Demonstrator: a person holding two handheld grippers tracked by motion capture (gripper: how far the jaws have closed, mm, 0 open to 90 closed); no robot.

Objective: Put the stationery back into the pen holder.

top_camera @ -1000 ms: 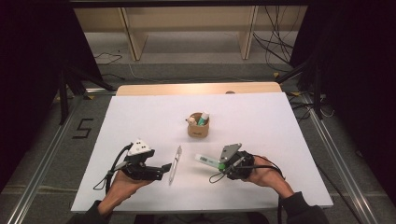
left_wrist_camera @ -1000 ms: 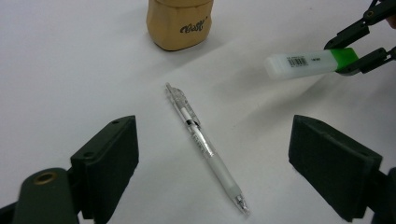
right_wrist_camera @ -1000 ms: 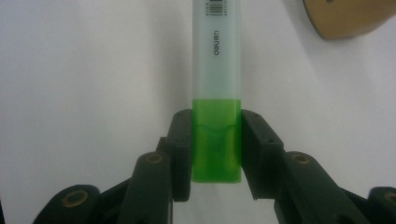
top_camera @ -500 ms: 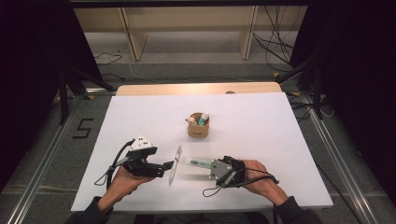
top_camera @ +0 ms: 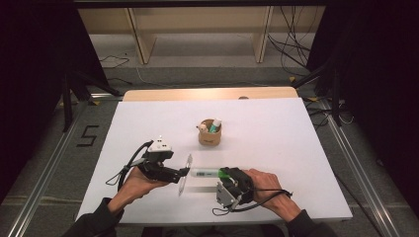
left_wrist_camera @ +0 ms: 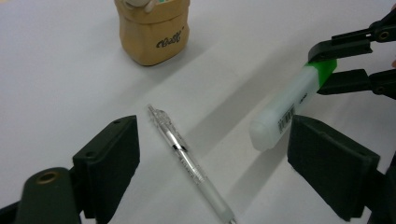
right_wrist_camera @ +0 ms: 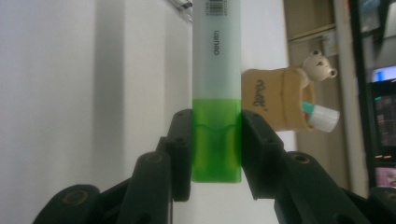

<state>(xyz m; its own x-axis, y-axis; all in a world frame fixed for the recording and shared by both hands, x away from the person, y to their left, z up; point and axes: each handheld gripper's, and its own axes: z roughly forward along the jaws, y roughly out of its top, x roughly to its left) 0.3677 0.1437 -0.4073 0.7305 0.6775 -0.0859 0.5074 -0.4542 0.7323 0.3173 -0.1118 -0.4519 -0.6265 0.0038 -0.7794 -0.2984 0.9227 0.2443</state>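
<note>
- So the right tongs [top_camera: 225,174] are clamped on the green cap of a white plastic highlighter [top_camera: 205,173], barrel pointing straight at the left hand.
- Left tongs [top_camera: 184,171] gape wide and empty, the barrel's free end between them.

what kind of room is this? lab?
Likely a lab recording rig: a white-topped table inside a metal frame, loose cables on the floor behind, and dark surroundings. Not a home or office desk.

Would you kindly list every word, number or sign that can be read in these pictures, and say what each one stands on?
"5": a black mark on the floor left of the table.
"deuli", read upside down and a little uncertain: on the pale barrel of the highlighter.
Cursive script on the tan pen holder: too stylised to read.
Barcode and digits on the highlighter: too small to read.
</note>
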